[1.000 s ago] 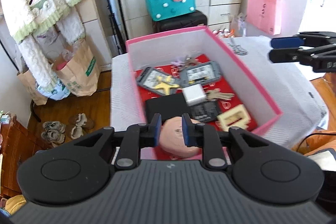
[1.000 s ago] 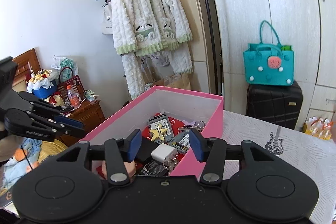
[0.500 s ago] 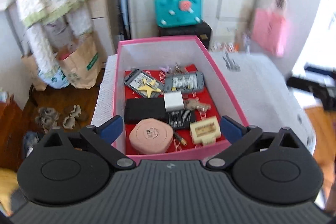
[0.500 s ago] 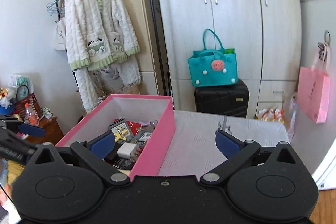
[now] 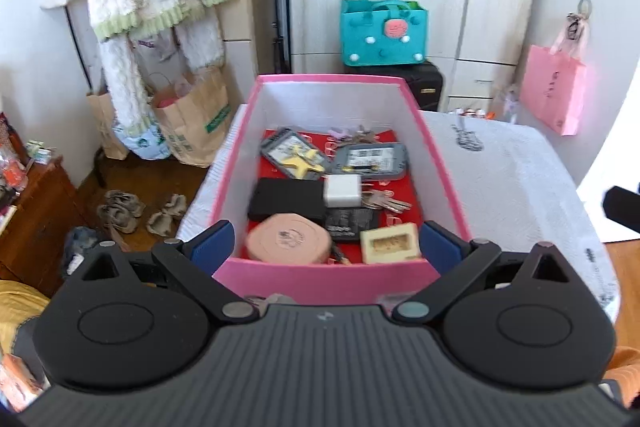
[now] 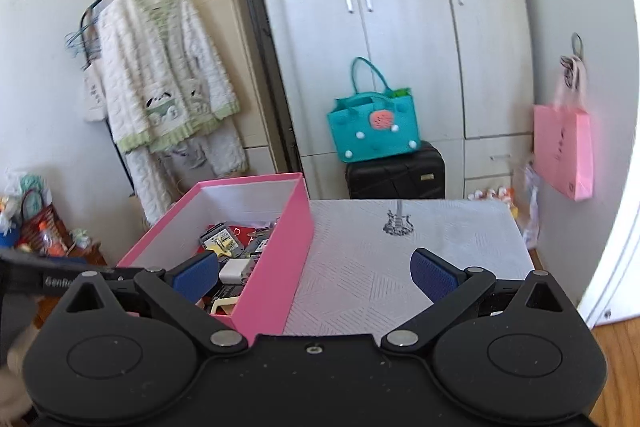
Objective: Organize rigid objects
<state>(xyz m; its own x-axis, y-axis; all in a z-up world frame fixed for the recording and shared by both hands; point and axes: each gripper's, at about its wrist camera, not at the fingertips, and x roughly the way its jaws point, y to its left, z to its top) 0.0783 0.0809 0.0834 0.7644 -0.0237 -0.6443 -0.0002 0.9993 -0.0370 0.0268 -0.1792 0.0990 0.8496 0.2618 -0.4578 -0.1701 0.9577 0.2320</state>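
Pink box (image 5: 326, 283) with white walls and red floor, round peach case (image 5: 289, 239), teal bag (image 5: 383, 33), white cloth (image 6: 404, 259) with triangle pattern.

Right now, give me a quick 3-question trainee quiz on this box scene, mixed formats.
1. True or false: the left gripper has its jaws shut on the round pink case.
2. Multiple choice: in the pink box, the white charger lies right next to which item? A) the black power bank B) a green cup C) a pair of scissors
3. Fill in: the right gripper has its jaws ____, with one finger in front of the box and the other over the white tablecloth.

Key: 1 false; 2 A; 3 open
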